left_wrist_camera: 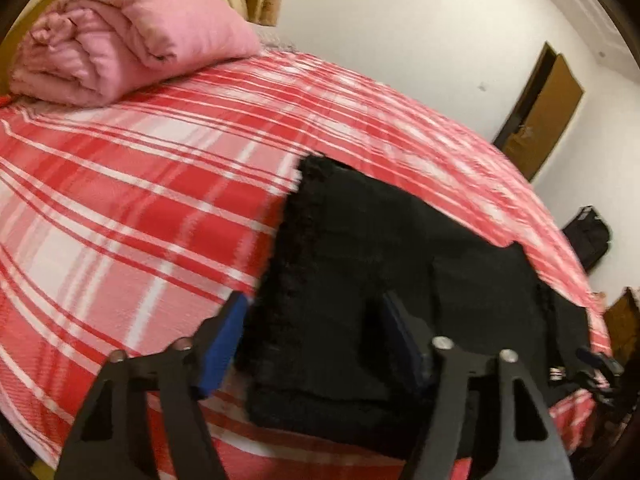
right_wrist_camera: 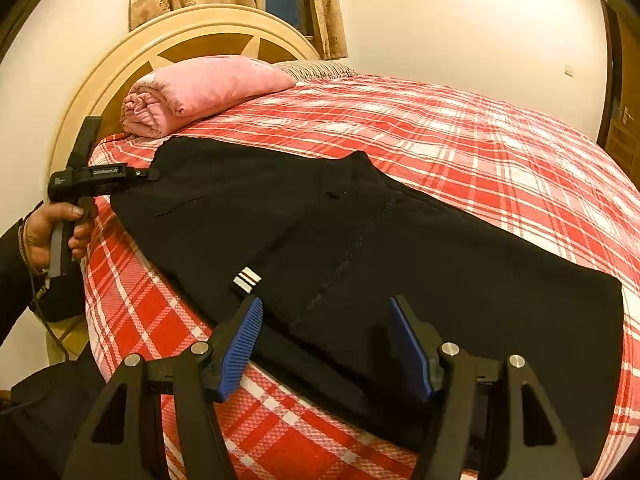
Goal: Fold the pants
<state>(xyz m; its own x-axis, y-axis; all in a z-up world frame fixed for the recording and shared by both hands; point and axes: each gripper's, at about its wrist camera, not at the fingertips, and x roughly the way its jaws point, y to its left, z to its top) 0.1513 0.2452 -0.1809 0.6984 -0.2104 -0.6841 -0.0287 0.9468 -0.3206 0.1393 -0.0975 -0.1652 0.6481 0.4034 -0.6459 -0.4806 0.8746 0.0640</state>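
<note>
Black pants [right_wrist_camera: 360, 248] with a small white three-stripe mark [right_wrist_camera: 247, 279] lie flat along the near edge of the bed, waist end toward the headboard. My right gripper [right_wrist_camera: 326, 340] is open and empty, its blue pads just above the pants' near edge. In the left wrist view the pants [left_wrist_camera: 380, 260] lie under my left gripper [left_wrist_camera: 316, 344], which is open, one blue pad over the sheet and one over the cloth. The left gripper also shows in the right wrist view [right_wrist_camera: 150, 174], at the pants' far corner, held by a hand.
The bed has a red and white plaid sheet [right_wrist_camera: 480, 152]. A folded pink blanket [right_wrist_camera: 200, 88] lies by the round headboard [right_wrist_camera: 132, 52]. A brown door [left_wrist_camera: 540, 116] and a dark bag [left_wrist_camera: 588, 236] stand beyond the bed's far side.
</note>
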